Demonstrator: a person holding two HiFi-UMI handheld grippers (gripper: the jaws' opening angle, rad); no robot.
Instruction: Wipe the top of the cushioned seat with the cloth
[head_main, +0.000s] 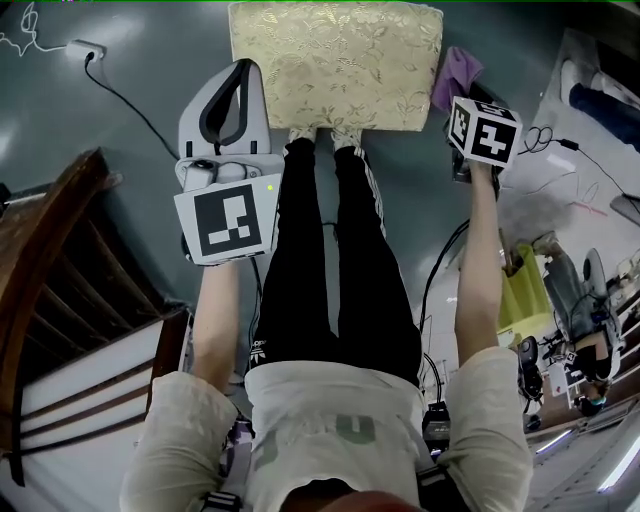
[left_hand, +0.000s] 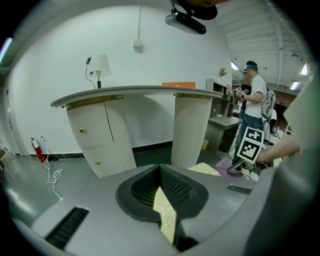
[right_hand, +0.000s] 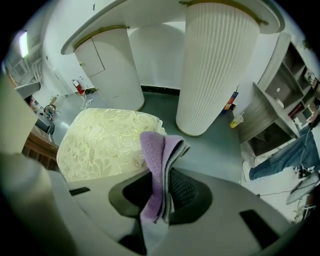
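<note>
Wiping seems not begun yet: right tongs (right_hand: 165, 186) are clamped on the folded purple cloth (right_hand: 159, 162), held just beside the right edge of the gold-patterned cushioned seat (head_main: 335, 62), not on its top, while left tongs (head_main: 238, 75), together & empty, hang near its left front corner.

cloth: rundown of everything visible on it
Purple cloth, fleecy, with a grey face, folded into layers. The right gripper is shut on its lower part; the free end sticks out past the jaws. It sits beside the gold floral cushioned seat, not on its top; no contact shows.
</note>
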